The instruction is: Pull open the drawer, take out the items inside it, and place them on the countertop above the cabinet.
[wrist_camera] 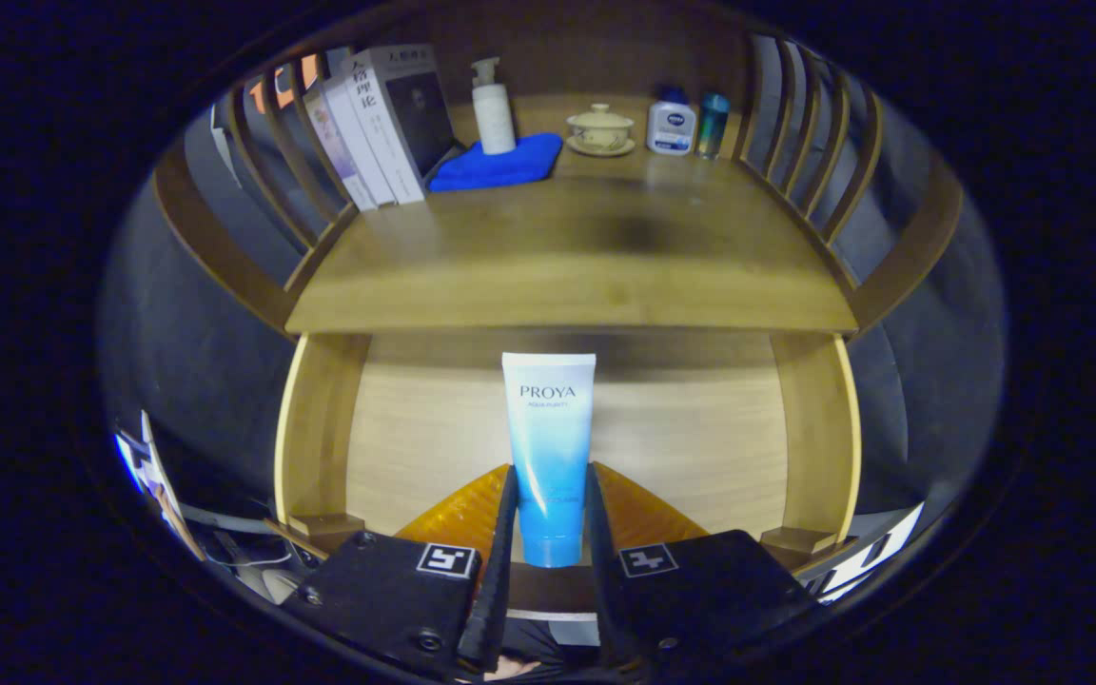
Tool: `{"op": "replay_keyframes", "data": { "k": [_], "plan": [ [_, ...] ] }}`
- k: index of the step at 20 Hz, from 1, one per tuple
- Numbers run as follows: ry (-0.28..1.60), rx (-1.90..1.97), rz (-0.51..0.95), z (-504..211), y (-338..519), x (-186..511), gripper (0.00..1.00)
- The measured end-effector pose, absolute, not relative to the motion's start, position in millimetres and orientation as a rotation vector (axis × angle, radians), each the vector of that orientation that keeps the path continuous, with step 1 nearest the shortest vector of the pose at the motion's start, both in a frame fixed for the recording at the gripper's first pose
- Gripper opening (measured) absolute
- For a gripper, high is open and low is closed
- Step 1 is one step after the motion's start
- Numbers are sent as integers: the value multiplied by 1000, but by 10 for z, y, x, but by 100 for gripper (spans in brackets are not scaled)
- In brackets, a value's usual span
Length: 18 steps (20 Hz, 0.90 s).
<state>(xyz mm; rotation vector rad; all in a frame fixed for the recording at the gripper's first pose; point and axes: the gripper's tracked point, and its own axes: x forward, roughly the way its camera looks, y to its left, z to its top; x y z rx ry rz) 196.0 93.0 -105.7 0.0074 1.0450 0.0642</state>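
1. Wooden drawer (339,447), pulled open, takes up the lower middle of the gripper view. Your gripper (548,518) has its two fingers pinching a white-to-blue tube (548,447) between them, cap end toward you, standing upright above the drawer floor.
2. You are, I judge, in the take-out step: the tube is gripped but not yet on the countertop (567,276), which lies just above and beyond the drawer.
3. Your next move calls for lifting the tube clear of the countertop's front edge, carrying it forward, and setting it on the bare wood in the middle of the frame.
4. Count in the drawer: one tube; I see no other item in it, though the fingers hide the near part.
5. Count along the countertop's far side: four or so books (377,128) at upper left, one pump bottle (493,107) on one blue cloth (500,164), one lidded cup (599,128) on a saucer, one white bottle (671,124), one teal bottle (712,124).
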Motion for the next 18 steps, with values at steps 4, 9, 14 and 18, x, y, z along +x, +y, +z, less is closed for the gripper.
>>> {"op": "replay_keyframes", "data": {
  "k": [4,9,14,18],
  "plan": [
    [1011,34,24,-868,917,2245,41],
    [999,25,8,-726,907,2593,41],
    [998,55,9,-717,1024,2871,41],
    [1018,24,-28,-831,953,3021,41]
  ]
}}
